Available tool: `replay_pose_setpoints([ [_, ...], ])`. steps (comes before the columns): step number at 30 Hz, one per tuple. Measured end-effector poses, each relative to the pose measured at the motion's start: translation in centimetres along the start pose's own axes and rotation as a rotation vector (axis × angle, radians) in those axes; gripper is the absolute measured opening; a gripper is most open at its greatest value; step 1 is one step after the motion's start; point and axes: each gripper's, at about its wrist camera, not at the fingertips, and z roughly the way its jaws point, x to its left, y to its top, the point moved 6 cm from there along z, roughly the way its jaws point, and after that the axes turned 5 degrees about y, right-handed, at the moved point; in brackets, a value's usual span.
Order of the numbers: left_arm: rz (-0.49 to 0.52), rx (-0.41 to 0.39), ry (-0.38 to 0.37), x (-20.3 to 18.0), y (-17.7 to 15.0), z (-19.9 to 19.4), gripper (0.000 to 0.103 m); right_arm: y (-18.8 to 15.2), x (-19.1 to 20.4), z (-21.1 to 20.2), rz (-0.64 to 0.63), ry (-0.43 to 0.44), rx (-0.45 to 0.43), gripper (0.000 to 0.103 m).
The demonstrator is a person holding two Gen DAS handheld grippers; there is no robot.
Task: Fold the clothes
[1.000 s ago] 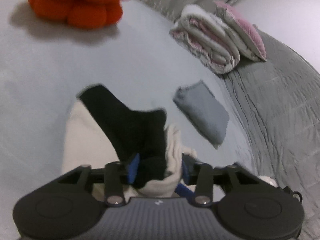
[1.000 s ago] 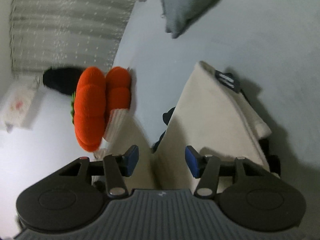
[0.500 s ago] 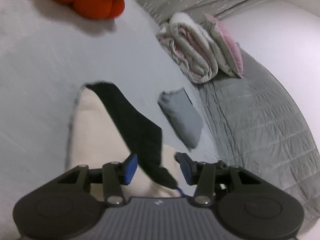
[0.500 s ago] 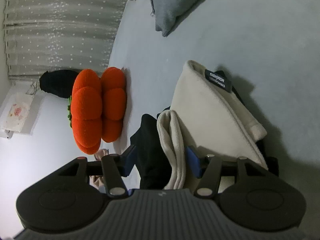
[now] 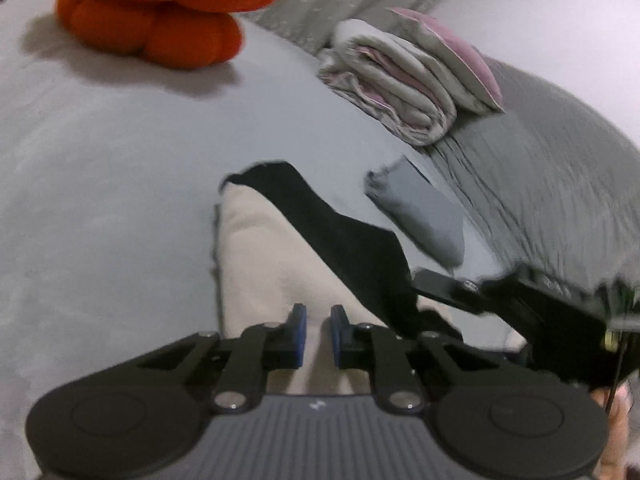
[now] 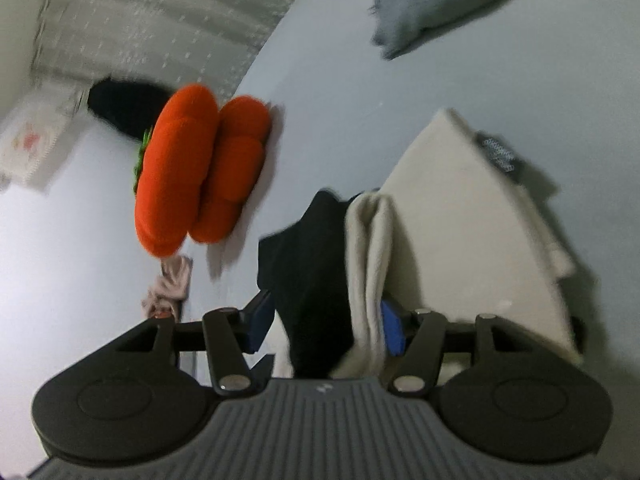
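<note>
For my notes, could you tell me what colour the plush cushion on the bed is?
Bright orange plush cushion, clearest in the right wrist view.

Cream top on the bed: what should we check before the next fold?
1. Right gripper holds the black cloth and a cream fold: ok.
2. Left gripper has cloth: not ok, its jaws are closing with nothing between them.
3. Rest of the cream top lies flat on the bed: ok.
4. Orange cushion is apart from the top: ok.
5. Edges lined up: cannot tell.
</note>
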Motion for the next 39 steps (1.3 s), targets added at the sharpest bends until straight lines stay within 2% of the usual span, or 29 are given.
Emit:
replay_pose_setpoints([
  [1, 0.031, -0.006, 0.004, -0.5, -0.2, 0.0, 0.013, -0.3, 0.2, 0.5, -0.038, -0.021, 0.002, 0.058],
  [2, 0.061, -0.014, 0.016, -0.8, -0.3, 0.0, 0.013, -0.7, 0.5, 1.0, -0.08, -0.046, 0.003, 0.046],
  [3, 0.08, -0.022, 0.028, -0.9, -0.1, -0.2, 0.013, -1.0, 0.7, 1.3, -0.114, -0.065, -0.003, 0.042],
  [5, 0.086, -0.037, 0.031, -0.9, 0.4, -0.6, 0.013, -1.4, 1.1, 1.4, -0.16, -0.075, -0.023, 0.038],
  [8, 0.058, -0.071, 0.005, -0.5, 1.3, -1.5, 0.013, -1.0, 2.1, 0.7, -0.191, -0.035, -0.051, 0.035],
  [12, 0.048, -0.113, -0.021, -0.6, 2.1, -2.2, 0.013, 0.1, 2.8, -1.0, -0.191, 0.033, -0.087, 0.034],
  [19, 0.073, -0.141, -0.04, -2.0, 2.2, -1.7, 0.013, 2.2, 1.1, -3.5, -0.106, 0.065, -0.139, 0.034],
  [24, 0.136, -0.109, -0.044, -3.2, 1.2, -0.1, 0.013, 2.9, -0.2, -4.4, -0.096, 0.038, -0.142, 0.034],
  [28, 0.208, -0.048, -0.03, -4.0, -0.5, 1.5, 0.013, 2.7, -1.9, -4.5, -0.108, -0.047, -0.11, 0.036],
  [29, 0.229, -0.039, -0.024, -4.2, -1.0, 1.9, 0.013, 2.6, -2.4, -4.8, -0.111, -0.078, -0.108, 0.041],
  [31, 0.27, -0.051, -0.013, -4.6, -1.4, 2.0, 0.013, 2.6, -3.4, -5.6, -0.105, -0.107, -0.112, 0.042],
  [34, 0.278, -0.062, -0.01, -4.8, -1.2, 1.8, 0.013, 3.1, -3.9, -7.0, -0.086, -0.097, -0.146, 0.043],
  [39, 0.252, -0.085, -0.037, -4.9, -0.8, 1.2, 0.013, 3.4, -2.0, -8.3, -0.156, -0.053, -0.198, 0.043],
])
